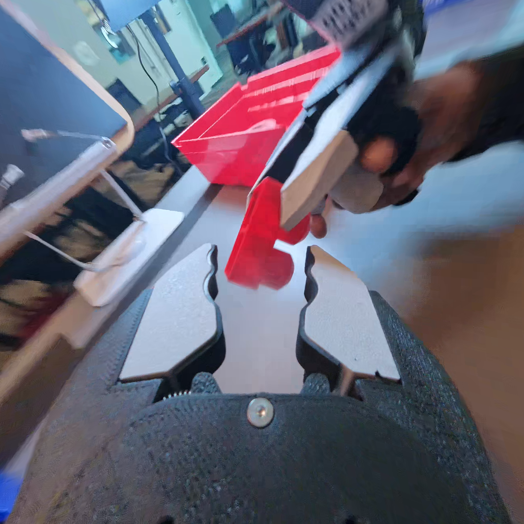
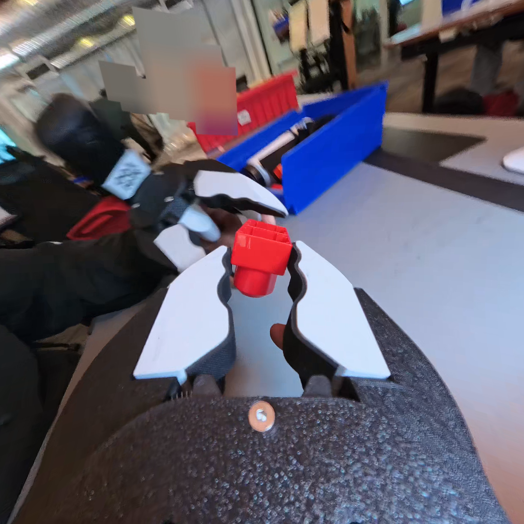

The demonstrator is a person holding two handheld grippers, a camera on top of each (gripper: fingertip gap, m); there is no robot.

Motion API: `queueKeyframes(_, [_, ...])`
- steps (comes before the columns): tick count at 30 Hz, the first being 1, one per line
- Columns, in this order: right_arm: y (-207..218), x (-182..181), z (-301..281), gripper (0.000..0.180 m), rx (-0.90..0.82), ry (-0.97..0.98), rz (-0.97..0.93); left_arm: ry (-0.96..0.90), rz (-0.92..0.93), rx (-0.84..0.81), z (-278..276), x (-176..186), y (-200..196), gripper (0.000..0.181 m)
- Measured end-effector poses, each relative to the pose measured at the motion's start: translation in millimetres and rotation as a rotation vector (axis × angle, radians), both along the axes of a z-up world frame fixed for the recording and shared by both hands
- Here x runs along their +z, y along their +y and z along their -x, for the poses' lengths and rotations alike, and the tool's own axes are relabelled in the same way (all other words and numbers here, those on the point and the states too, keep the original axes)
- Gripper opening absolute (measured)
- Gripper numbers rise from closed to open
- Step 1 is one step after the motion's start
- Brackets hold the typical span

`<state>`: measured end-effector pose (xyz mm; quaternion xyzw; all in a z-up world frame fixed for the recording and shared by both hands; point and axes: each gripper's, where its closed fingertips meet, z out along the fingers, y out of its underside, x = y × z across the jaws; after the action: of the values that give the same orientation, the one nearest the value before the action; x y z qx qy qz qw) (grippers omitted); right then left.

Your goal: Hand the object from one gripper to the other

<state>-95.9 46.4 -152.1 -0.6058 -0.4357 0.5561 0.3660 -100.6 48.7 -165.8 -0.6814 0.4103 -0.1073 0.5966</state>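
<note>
While the right gripper [image 2: 262, 256] clamps a red block [image 2: 261, 255], the left gripper [image 1: 261, 263] gapes empty above the grey table [image 2: 397, 255].

The right gripper [image 2: 262, 251] is being held level above the table, its two fingers being pressed in at their tips on what is clamped between them. In the left wrist view it [image 1: 272, 204] is being angled steeply downward from the upper right, a gloved hand [image 1: 419, 158] being wrapped around its handle. The left gripper [image 1: 261, 252] is being held just below it, with its jaws spread wide apart and nothing being gripped between them.
</note>
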Motion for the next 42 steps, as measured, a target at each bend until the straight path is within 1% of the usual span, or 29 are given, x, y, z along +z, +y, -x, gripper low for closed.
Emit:
queueKeyframes(3, [-8.3,31.3,-14.2,0.038,0.098,0.204,0.003,-0.366,0.24,-0.152,1.9,16.2,-9.7,0.058])
queueKeyframes(5, [-13.3,45.0,-19.9,0.038,0.135,0.293,0.017,-0.57,0.348,-0.252,3.1,30.1,-16.2,0.057])
queueKeyframes(6, [-16.6,49.0,-21.3,0.038,0.151,0.325,0.013,-0.642,0.379,-0.291,2.9,36.7,-19.1,0.056])
queueKeyframes(9, [-28.2,56.1,-22.2,0.038,0.219,0.391,0.052,-0.756,0.414,-0.391,-3.9,52.6,-30.2,0.054])
queueKeyframes(12, [-33.7,59.7,-20.6,0.038,0.262,0.435,0.136,-0.785,0.442,-0.52,-16.4,63.9,-49.8,0.043])
queueKeyframes(13, [-36.0,58.1,-19.7,0.038,0.276,0.43,0.145,-0.78,0.442,-0.521,-18.7,64.5,-51.1,0.04])
queueKeyframes(14, [-36.9,56.3,-19.1,0.038,0.282,0.421,0.145,-0.772,0.428,-0.505,-19.4,64.8,-50.0,0.036])
queueKeyframes(17, [-28.6,46.3,-15.5,0.037,0.236,0.349,0.13,-0.729,0.365,-0.427,-14.9,64.5,-42.0,0.033])
queueKeyframes(20, [-4.3,29.4,-9.7,0.039,0.07,0.231,0.094,-0.603,0.248,-0.269,-5.1,55.5,-25.8,0.032])
queueKeyframes(22, [11.3,19.8,-8.9,0.05,-0.035,0.161,0.079,-0.473,0.139,-0.141,3.1,50.0,-14.8,0.032])
queueKeyframes(25, [21.4,14.8,-7.4,0.067,-0.119,0.104,0.11,-0.225,-0.052,0.062,17.8,43.0,0.0,0.033])
queueKeyframes(27, [21.4,11.8,-3.4,0.075,-0.16,0.066,0.117,-0.08,-0.169,0.154,23.0,40.2,5.0,0.033])
queueKeyframes(29, [16.6,10.6,2.5,0.085,-0.185,0.039,0.106,0.048,-0.265,0.211,22.8,36.8,7.3,0.033])
queueKeyframes(33, [13.7,12.0,7.4,0.104,-0.241,-0.013,0.006,0.187,-0.376,0.17,5.3,32.8,-0.4,0.032])
queueKeyframes(35, [14.8,14.5,4.8,0.107,-0.243,-0.025,-0.043,0.245,-0.407,0.14,-0.8,29.4,-3.8,0.033])
queueKeyframes(37, [8.2,9.7,5.0,0.101,-0.185,-0.077,-0.06,0.302,-0.439,0.095,-7.0,24.4,-8.2,0.033])
queueKeyframes(38, [3.4,4.8,5.7,0.093,-0.148,-0.108,-0.068,0.323,-0.458,0.064,-11.1,22.3,-11.3,0.033])
queueKeyframes(39, [-3.8,-0.2,6.3,0.079,-0.095,-0.132,-0.081,0.339,-0.469,0.05,-13.4,20.6,-13.0,0.033])
queueKeyframes(41, [-2.1,-7.2,4.6,0.078,-0.09,-0.162,-0.129,0.346,-0.436,0.032,-14.6,14.7,-12.5,0.033])
queueKeyframes(42, [-0.1,-10.2,3.6,0.078,-0.086,-0.177,-0.163,0.308,-0.38,0.013,-15.1,11.2,-12.2,0.033])
